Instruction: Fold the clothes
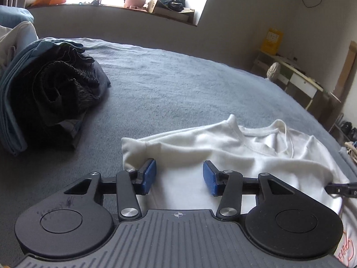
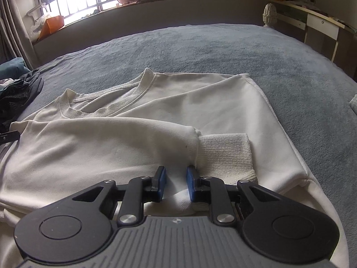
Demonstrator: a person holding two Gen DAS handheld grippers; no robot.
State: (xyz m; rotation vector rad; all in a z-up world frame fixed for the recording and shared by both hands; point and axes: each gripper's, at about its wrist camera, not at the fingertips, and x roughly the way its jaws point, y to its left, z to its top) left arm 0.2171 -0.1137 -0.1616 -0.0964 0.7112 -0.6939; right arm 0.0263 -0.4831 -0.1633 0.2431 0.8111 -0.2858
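A white sweatshirt [image 1: 223, 147] lies on the grey bed cover [image 1: 178, 78], collar [image 2: 107, 102] away from me. One sleeve is folded across the chest, its ribbed cuff [image 2: 223, 154] resting on the body. My left gripper [image 1: 179, 176] hovers open over the sweatshirt's left edge, blue pads apart with nothing between them. My right gripper [image 2: 176, 183] is narrowed onto a raised fold of the white sweatshirt [image 2: 111, 138] just beside the cuff; the fabric bunches up between its pads. Each gripper's tip shows at the edge of the other's view.
A heap of dark and blue clothes [image 1: 55, 84] sits on the bed's left side. Beyond the bed run a cluttered window sill [image 1: 133, 6] and a wall; a desk [image 2: 312, 22] and a white bedpost knob [image 2: 270, 14] stand at the right.
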